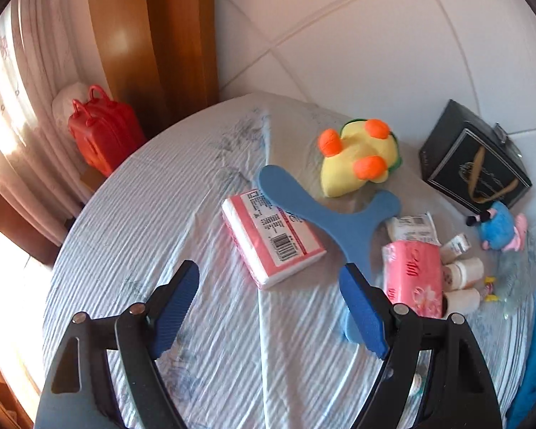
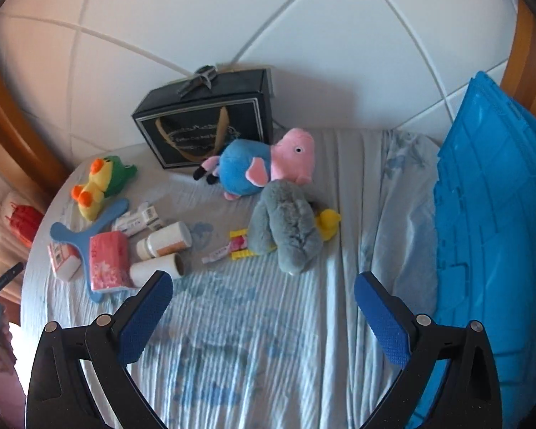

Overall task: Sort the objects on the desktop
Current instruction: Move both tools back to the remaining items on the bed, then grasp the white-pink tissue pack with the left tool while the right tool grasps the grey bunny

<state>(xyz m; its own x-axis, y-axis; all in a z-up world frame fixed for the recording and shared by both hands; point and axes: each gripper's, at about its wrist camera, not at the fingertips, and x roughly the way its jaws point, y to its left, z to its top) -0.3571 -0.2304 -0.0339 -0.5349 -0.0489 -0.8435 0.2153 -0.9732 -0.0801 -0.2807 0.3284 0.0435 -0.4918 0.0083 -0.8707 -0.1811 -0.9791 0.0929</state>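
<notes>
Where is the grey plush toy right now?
In the right wrist view the grey plush toy lies mid-table, just in front of the pink-and-blue pig plush, partly covering a small yellow duck on its right. The left wrist view doesn't show it.

four plush toys (image 2: 264,169), two tissue packs (image 2: 109,261)

The left gripper (image 1: 269,287) fills the bottom of its view, jaws spread wide, blue ribbed pads (image 1: 177,305) angled outward with nothing between them. The right gripper (image 2: 262,302) sits likewise at the bottom of its frame, jaws wide apart and empty.
</notes>
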